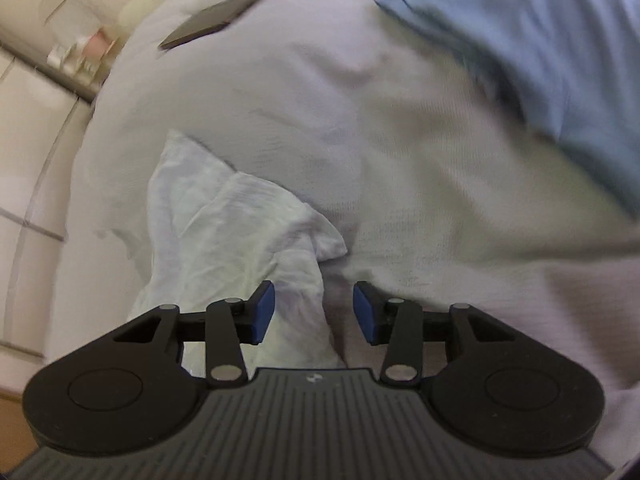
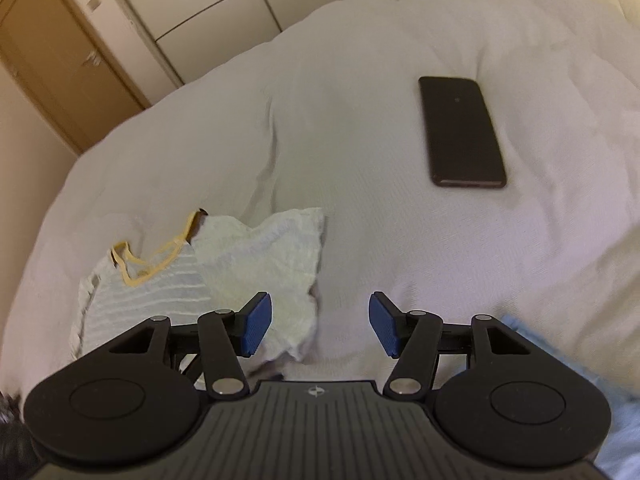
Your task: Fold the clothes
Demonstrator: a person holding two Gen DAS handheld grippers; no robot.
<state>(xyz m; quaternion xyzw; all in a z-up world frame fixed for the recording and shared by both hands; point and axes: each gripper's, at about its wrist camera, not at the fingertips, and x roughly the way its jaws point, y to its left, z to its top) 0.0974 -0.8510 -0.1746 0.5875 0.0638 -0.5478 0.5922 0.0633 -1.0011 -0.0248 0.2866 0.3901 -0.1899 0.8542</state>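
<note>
both the left gripper (image 1: 314, 312) and right gripper (image 2: 320, 324) hover spread wide, holding nothing. white garment (image 2: 260, 264) sits crumpled near left on the bed (image 2: 360, 128), phone (image 2: 460, 132) far right.

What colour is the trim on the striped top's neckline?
Yellow trim on the striped top, clearest in the right wrist view.

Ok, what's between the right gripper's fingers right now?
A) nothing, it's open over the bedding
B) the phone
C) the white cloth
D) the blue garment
A: the right gripper is open with only bare bedding in the gap; the white cloth lies by its left finger, the phone lies farther off, and the blue garment is off to the right.
</note>
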